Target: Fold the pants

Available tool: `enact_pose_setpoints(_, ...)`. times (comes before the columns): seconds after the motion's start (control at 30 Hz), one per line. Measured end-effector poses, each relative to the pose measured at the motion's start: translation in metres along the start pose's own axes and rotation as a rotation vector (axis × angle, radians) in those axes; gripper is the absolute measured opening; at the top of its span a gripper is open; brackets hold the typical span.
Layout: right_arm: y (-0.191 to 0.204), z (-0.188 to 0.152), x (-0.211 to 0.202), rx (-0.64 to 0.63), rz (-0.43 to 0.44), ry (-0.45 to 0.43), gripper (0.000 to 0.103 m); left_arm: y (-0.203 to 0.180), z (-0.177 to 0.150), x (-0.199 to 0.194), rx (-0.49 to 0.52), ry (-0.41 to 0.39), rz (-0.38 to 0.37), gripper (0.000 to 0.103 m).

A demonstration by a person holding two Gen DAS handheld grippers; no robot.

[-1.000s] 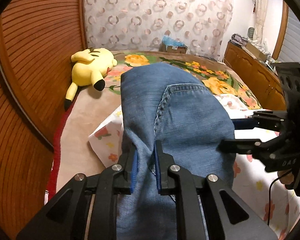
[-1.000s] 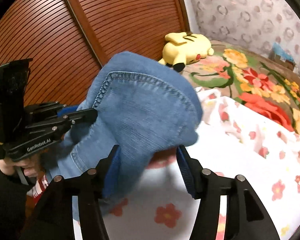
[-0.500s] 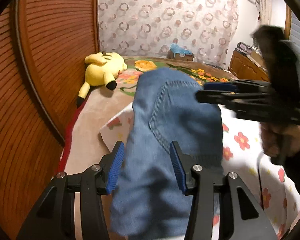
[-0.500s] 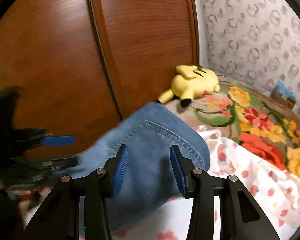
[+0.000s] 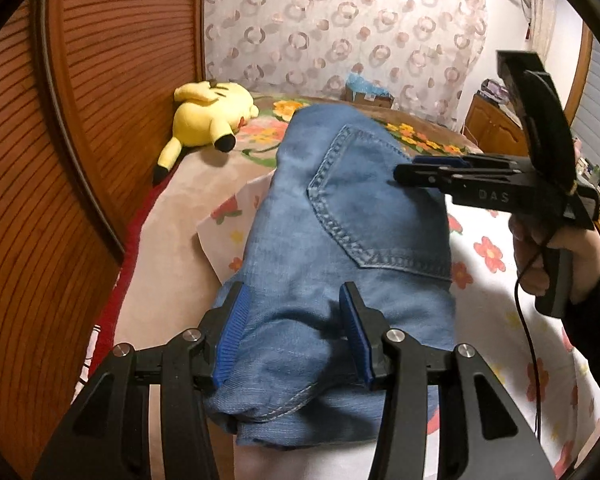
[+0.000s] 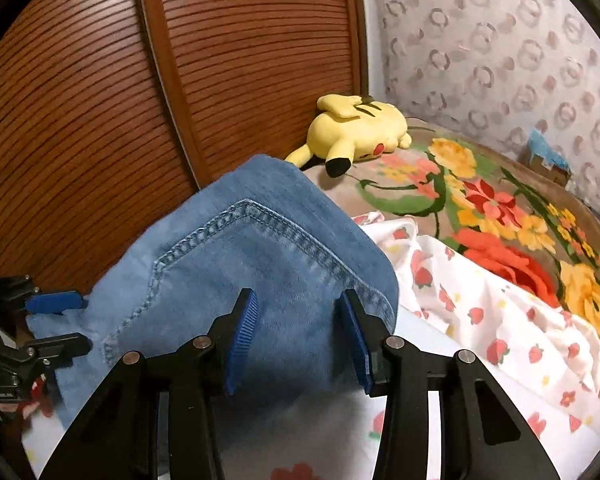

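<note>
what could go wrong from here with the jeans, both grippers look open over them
1. The folded jeans lie near the bed edge by the wooden wall; a nudge might slide them off.
2. Both the left gripper and the right gripper have open jaws with denim between them, so pulling back could snag and undo the fold.
3. The loose floral sheet underneath may bunch and tilt the stack.

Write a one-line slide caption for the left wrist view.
Left gripper open over folded jeans on a floral sheet, right gripper alongside, yellow plush behind.
</note>
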State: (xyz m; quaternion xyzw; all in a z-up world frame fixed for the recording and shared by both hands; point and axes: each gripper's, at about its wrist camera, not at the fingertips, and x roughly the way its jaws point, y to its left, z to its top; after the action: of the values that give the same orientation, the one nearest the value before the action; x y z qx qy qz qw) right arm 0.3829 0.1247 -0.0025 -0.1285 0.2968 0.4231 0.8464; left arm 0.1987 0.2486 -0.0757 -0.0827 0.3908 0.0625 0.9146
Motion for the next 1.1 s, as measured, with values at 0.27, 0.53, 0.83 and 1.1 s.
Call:
enact_pose_setpoints(0.27, 0.011, -0.034, -0.067, 0.012, 0.004, -0.057, 0.045, -0.024, 0.004, -0.031, 0.044, -0.071, 0.008, 0.055)
enact_pose_setpoints(0.53, 0.009, -0.072, -0.153, 0.027, -0.043, -0.143, 0.045, -0.062, 0.007, -0.064, 0.094, -0.154, -0.032, 0.081)
enact_pose_setpoints(0.83, 0.010, -0.118, -0.242, 0.044, -0.166, -0.236, 0.053, -0.117, 0.004, -0.101, 0.160, -0.233, -0.078, 0.086)
enact_pose_setpoints(1.1, 0.026, -0.156, -0.300, 0.073, -0.233, -0.291, 0.065, -0.159, -0.011, -0.135, 0.207, -0.287, -0.115, 0.096)
